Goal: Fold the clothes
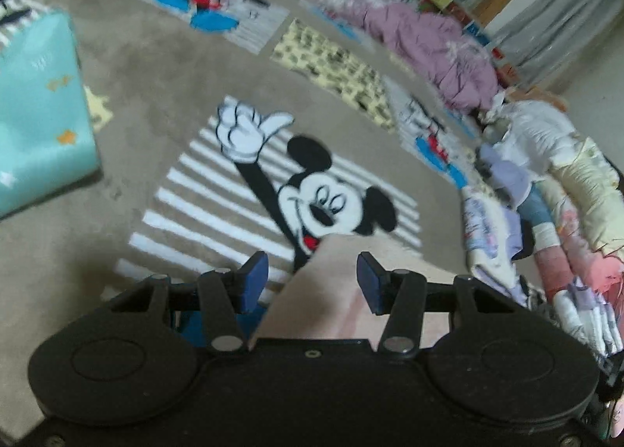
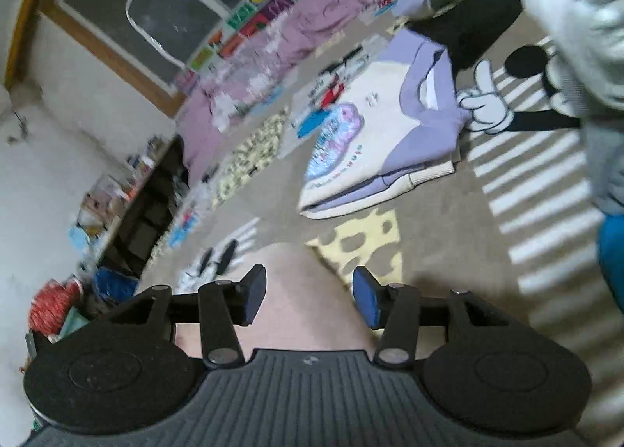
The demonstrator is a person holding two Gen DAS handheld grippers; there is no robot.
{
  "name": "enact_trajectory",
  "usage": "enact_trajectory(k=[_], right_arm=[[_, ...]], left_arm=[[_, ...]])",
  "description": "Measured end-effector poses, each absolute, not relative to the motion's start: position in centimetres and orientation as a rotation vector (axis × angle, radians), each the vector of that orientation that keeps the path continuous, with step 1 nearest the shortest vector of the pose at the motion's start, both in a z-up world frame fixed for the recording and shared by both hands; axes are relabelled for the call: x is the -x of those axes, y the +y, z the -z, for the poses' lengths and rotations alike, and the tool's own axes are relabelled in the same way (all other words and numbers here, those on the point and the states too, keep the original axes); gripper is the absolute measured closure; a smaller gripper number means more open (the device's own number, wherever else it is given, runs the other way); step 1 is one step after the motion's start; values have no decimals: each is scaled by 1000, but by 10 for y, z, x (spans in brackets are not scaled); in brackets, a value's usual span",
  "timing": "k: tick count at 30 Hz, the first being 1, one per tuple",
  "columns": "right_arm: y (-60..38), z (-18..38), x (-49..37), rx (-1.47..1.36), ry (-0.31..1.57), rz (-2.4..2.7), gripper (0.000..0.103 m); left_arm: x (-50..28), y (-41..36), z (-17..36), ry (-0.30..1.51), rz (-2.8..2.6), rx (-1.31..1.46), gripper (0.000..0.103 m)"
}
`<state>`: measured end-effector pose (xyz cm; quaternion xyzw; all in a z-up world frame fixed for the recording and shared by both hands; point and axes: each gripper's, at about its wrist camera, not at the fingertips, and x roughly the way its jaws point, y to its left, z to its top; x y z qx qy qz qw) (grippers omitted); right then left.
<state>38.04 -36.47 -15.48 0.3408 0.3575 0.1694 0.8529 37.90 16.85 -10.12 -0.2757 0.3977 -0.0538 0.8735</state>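
My left gripper is open, and a pale pink cloth lies below and between its blue pads, on the Mickey Mouse blanket. My right gripper is open too, with the pale pink cloth between and under its pads. A folded white and lilac sweatshirt lies on the blanket ahead of the right gripper. A grey garment hangs at the right edge of that view.
A folded light-blue item lies at the left. A row of clothes runs along the right side. A crumpled purple quilt lies at the back below a window. A dark shelf stands by the wall.
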Motion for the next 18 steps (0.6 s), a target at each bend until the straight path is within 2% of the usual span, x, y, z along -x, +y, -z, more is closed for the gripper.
enact_trajectory(k=[5, 9, 15, 18], right_arm=[[-351, 179, -414, -663, 822, -371, 49], [-342, 196, -432, -636, 868, -392, 42], [-324, 196, -444, -535, 877, -452, 38], [-319, 195, -447, -488, 883, -472, 38]], left_arm=[[-409, 165, 123, 878, 160, 575, 54], [-428, 155, 131, 907, 215, 512, 54], [-444, 137, 144, 943, 268, 390, 55], [-444, 131, 145, 941, 285, 337, 64]])
